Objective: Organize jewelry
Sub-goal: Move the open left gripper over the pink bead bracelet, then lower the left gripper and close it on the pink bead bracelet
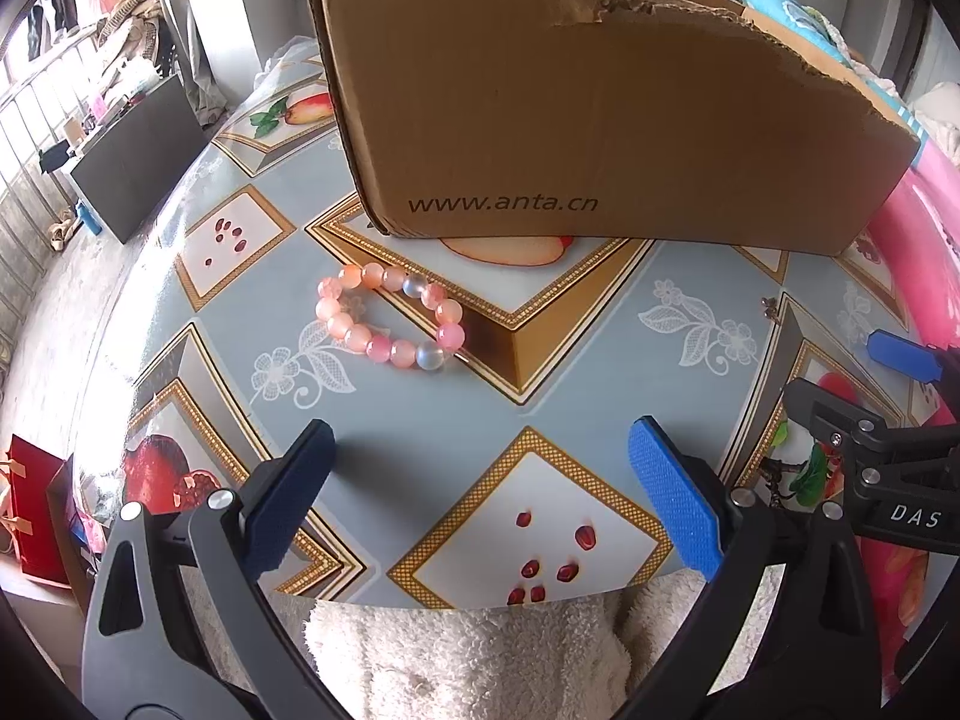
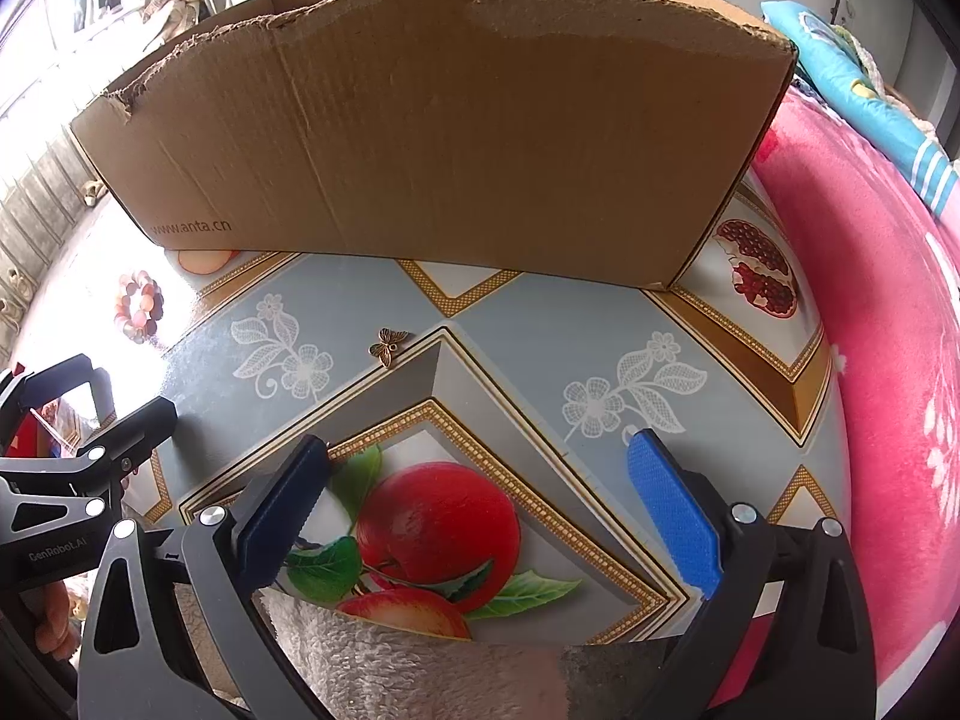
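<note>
A bracelet of pink and orange beads (image 1: 390, 315) lies on the patterned tablecloth, just in front of the cardboard box (image 1: 600, 120). My left gripper (image 1: 480, 450) hovers open a little nearer than the bracelet, nothing between its fingers. In the right wrist view the bracelet (image 2: 139, 306) shows small at far left. A small bronze butterfly charm (image 2: 389, 346) lies on the cloth ahead of my right gripper (image 2: 480, 456), which is open and empty. The same charm (image 1: 770, 307) appears tiny at the right of the left wrist view. The box (image 2: 450, 120) stands behind both pieces, its inside hidden.
The table (image 1: 450, 420) wears a glossy fruit-print cloth. A white fluffy towel (image 1: 468, 654) hangs at its near edge. A pink blanket (image 2: 888, 330) lies to the right. A dark board (image 1: 138, 162) and a red bag (image 1: 36, 510) sit on the floor at left.
</note>
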`<state>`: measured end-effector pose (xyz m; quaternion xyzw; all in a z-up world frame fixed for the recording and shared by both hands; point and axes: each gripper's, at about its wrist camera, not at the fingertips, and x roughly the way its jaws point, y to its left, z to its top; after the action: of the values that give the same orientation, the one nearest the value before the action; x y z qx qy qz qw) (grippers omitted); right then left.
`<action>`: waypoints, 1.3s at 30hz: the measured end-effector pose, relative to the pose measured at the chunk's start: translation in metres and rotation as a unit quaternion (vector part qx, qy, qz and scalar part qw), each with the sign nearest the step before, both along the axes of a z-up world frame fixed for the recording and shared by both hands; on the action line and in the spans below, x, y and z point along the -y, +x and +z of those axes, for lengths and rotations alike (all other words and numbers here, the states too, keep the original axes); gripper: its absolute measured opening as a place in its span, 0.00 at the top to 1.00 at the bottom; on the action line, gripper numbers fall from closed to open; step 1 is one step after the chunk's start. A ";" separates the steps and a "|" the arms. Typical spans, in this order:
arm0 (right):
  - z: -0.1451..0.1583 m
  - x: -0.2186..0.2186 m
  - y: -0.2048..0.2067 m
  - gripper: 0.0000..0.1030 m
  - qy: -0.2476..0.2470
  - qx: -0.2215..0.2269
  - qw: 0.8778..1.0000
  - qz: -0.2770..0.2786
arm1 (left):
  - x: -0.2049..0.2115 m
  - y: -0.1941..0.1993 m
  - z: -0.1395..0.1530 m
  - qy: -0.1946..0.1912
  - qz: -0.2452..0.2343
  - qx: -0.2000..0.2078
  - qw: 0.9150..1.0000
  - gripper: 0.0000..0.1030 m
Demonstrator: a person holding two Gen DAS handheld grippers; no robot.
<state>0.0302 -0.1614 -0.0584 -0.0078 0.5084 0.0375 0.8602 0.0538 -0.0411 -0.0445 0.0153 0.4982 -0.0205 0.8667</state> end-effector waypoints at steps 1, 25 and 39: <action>0.000 0.000 0.000 0.06 0.000 -0.001 1.000 0.000 | 0.000 0.001 0.000 0.000 0.000 -0.003 1.000 0.08; -0.001 0.001 -0.016 0.06 0.002 0.022 1.000 0.005 | -0.037 -0.018 0.024 -0.079 -0.123 0.121 0.982 0.51; -0.001 0.000 -0.030 0.06 0.006 0.030 0.999 0.014 | -0.050 0.006 0.004 -0.064 -0.115 0.056 0.990 0.64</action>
<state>0.0003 -0.1609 -0.0593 -0.0111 0.4817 0.0525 0.8747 0.0596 0.0093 -0.0410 0.0187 0.4418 -0.1511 0.8841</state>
